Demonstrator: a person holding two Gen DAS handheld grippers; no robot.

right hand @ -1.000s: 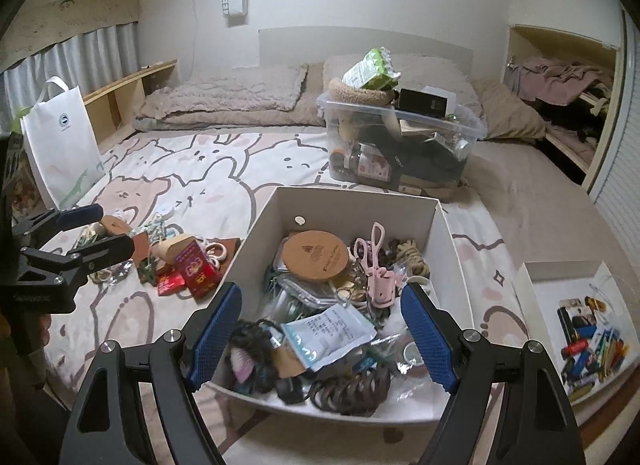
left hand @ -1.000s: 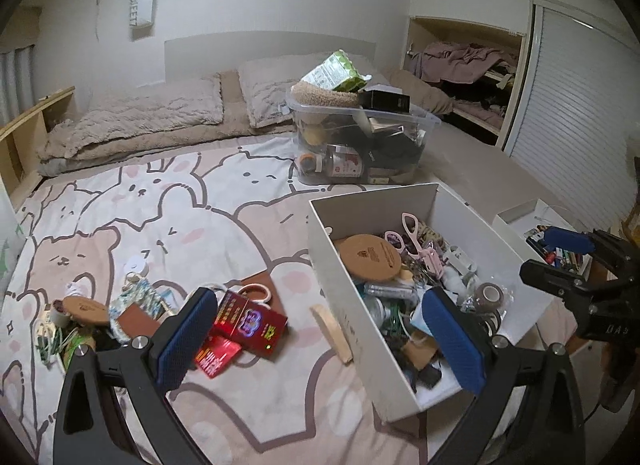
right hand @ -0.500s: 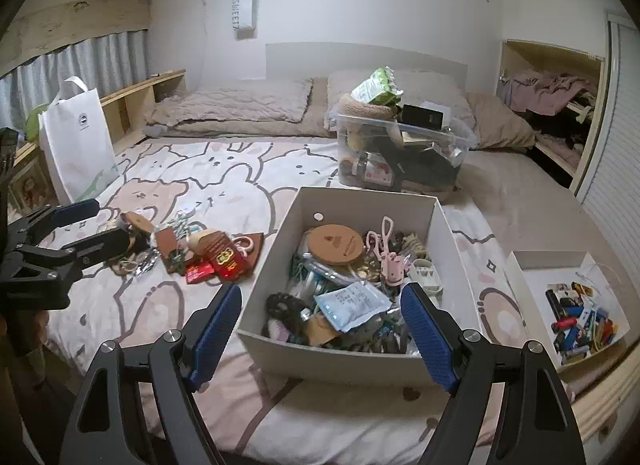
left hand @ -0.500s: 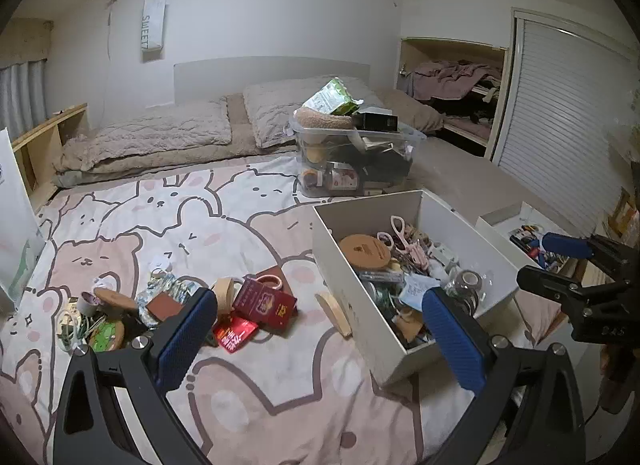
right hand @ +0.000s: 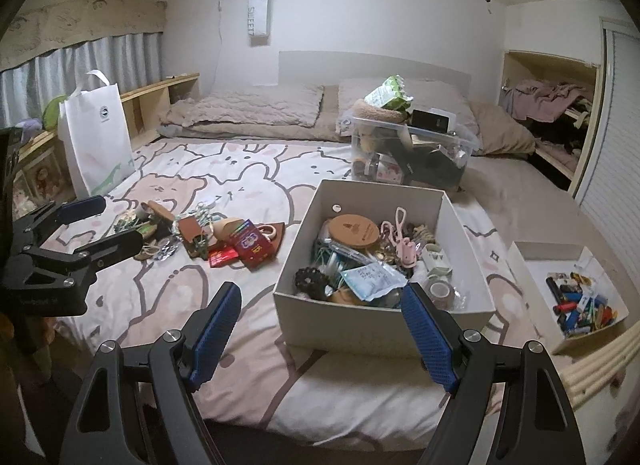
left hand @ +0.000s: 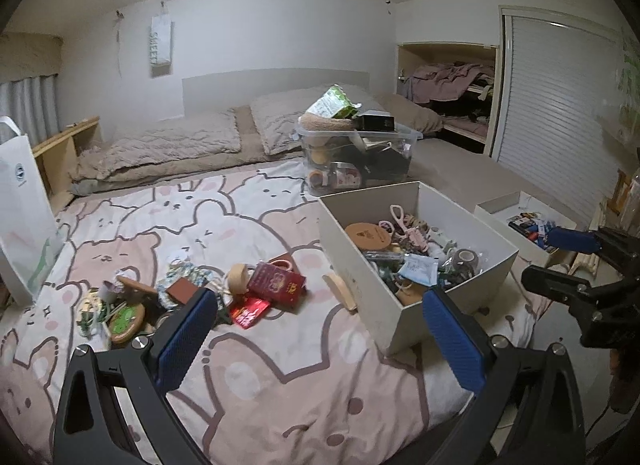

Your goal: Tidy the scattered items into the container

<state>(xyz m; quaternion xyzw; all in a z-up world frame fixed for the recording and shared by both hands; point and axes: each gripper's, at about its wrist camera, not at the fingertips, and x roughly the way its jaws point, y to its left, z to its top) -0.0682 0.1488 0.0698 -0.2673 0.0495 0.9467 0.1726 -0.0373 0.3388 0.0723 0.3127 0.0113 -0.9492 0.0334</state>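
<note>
A white cardboard box (left hand: 356, 265) (right hand: 360, 321) stands on the bed, filled with small items. To its left lies a scattered pile: a dark red booklet (left hand: 278, 284) (right hand: 250, 246), a red packet (left hand: 250, 311), a tape roll (left hand: 237, 274), a brown wallet (right hand: 188, 230) and a round green item (left hand: 127, 317). My left gripper (left hand: 320, 329) is open and empty, held back above the bed's near edge. My right gripper (right hand: 320, 317) is open and empty, in front of the box. Each gripper shows in the other's view, the right (left hand: 576, 261) and the left (right hand: 88, 225).
A clear plastic bin (left hand: 360, 161) full of things stands behind the box. A small white tray (right hand: 576, 297) of lighters sits at the right bed edge. A white paper bag (right hand: 96, 137) stands at the left. Pillows lie at the headboard.
Both grippers have pulled back and up from the bed. The box and pile look smaller and farther away. Both stay open and empty.
</note>
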